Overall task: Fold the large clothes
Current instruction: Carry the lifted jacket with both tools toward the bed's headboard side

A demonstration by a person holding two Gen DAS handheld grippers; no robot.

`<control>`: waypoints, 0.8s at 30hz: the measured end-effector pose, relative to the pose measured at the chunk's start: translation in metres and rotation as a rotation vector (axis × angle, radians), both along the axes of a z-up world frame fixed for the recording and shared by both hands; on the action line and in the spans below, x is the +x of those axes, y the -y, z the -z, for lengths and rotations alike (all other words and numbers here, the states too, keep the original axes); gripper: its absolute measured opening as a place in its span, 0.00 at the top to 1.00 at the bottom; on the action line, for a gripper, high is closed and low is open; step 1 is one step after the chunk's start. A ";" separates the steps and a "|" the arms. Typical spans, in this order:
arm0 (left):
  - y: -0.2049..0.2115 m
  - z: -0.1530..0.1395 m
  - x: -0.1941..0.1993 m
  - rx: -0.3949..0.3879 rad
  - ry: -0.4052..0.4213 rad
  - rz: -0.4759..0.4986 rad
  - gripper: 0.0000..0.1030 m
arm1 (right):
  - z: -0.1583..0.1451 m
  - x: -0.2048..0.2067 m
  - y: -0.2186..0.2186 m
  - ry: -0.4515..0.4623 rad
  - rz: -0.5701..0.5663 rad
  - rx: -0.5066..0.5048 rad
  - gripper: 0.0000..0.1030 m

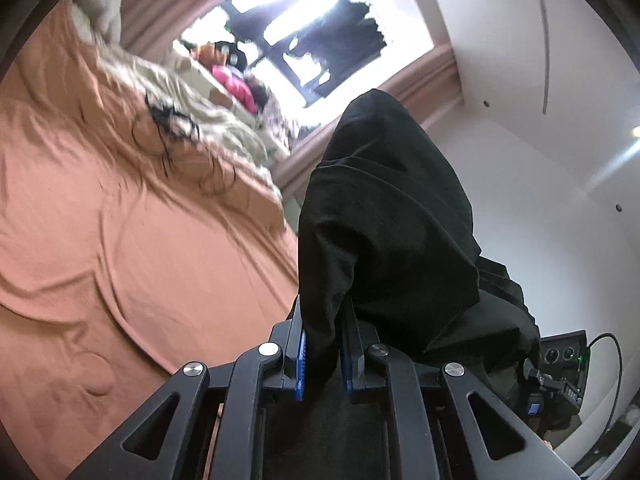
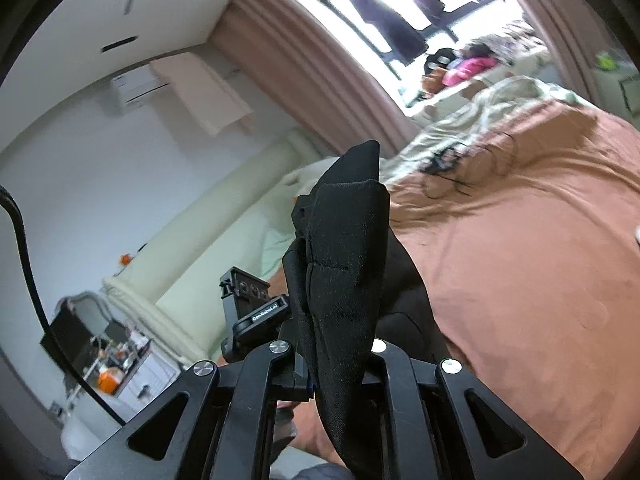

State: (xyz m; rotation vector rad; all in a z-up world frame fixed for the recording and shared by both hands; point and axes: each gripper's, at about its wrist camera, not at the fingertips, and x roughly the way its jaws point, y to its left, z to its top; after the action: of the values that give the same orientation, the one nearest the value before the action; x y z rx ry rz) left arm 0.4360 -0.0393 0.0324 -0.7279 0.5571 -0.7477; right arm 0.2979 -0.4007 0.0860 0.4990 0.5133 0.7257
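A black garment (image 1: 384, 208) hangs lifted above the bed. In the left wrist view my left gripper (image 1: 323, 308) is shut on a fold of it, with the cloth pinched between the blue pads (image 1: 301, 360) and rising in a hump ahead. In the right wrist view my right gripper (image 2: 340, 280) is shut on another thick, stitched edge of the black garment (image 2: 348, 240), which stands up past the fingers and hides them. The body of the other gripper (image 2: 252, 300) shows just left of that cloth.
The bed's orange-brown sheet (image 1: 120, 260) (image 2: 520, 260) lies wrinkled below. A beige crumpled blanket with black print (image 1: 180, 120) (image 2: 460, 152) lies at the far end by the curtained window (image 1: 304, 32). A cream padded headboard (image 2: 200, 240) runs along the left.
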 end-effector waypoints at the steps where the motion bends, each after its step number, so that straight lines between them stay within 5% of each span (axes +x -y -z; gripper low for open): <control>1: -0.011 -0.010 -0.008 -0.001 0.010 -0.019 0.87 | -0.007 -0.003 -0.008 0.016 -0.018 0.001 0.91; 14: -0.154 -0.127 -0.117 0.124 0.082 -0.327 0.87 | -0.065 -0.027 -0.141 0.117 -0.277 0.030 0.91; 24: -0.299 -0.160 -0.188 0.163 0.090 -0.545 0.87 | -0.077 -0.032 -0.294 0.117 -0.469 0.000 0.91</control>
State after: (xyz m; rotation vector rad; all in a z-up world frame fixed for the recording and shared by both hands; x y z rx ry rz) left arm 0.2478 0.2599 0.1928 -0.6494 0.3100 -0.2229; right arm 0.2661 -0.1063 0.1627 0.3340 0.5255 1.1957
